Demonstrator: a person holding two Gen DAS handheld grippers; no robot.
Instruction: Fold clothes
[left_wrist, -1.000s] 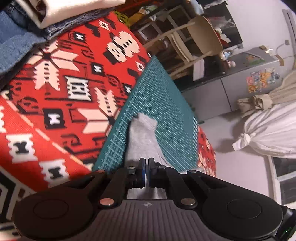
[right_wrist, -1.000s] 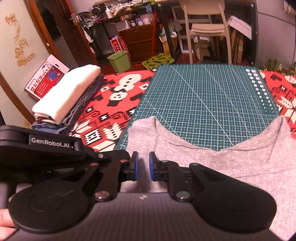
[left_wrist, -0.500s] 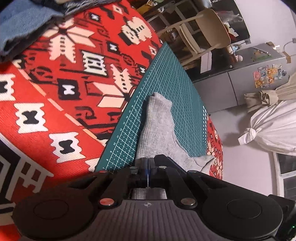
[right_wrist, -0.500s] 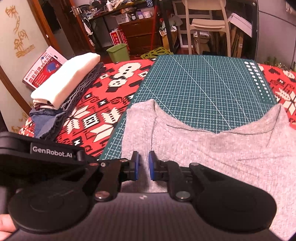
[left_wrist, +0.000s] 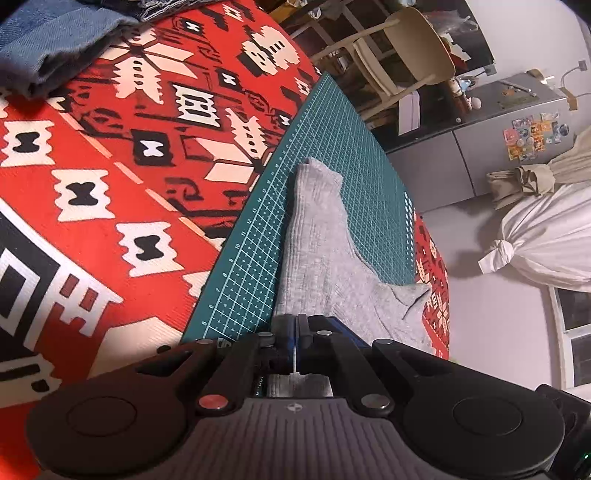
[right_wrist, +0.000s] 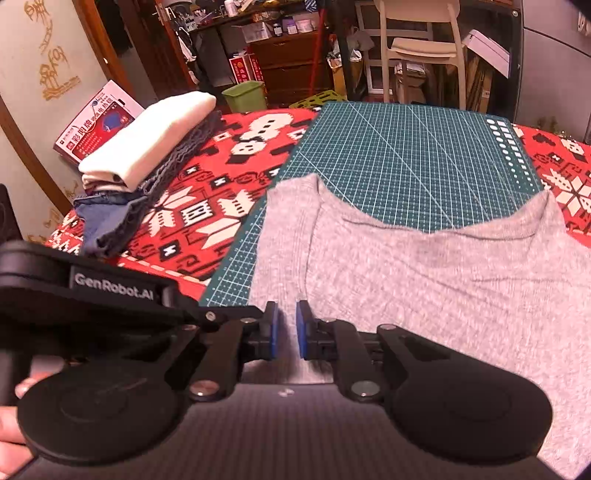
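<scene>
The grey knit garment (right_wrist: 424, 266) lies spread flat on the green cutting mat (right_wrist: 406, 158), which rests on the table. Its curved upper edge dips at the centre and rises to a point at each side. One point lies near the mat's left edge; the other reaches the right edge.

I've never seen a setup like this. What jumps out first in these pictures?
A grey knit garment lies spread over a green gridded cutting mat, which sits on a loud red patterned cloth. The left hand-held gripper is pinched shut on the garment's near edge, while the right hand-held gripper hovers open just above it. A stack of folded clothes waits at the left.
</scene>
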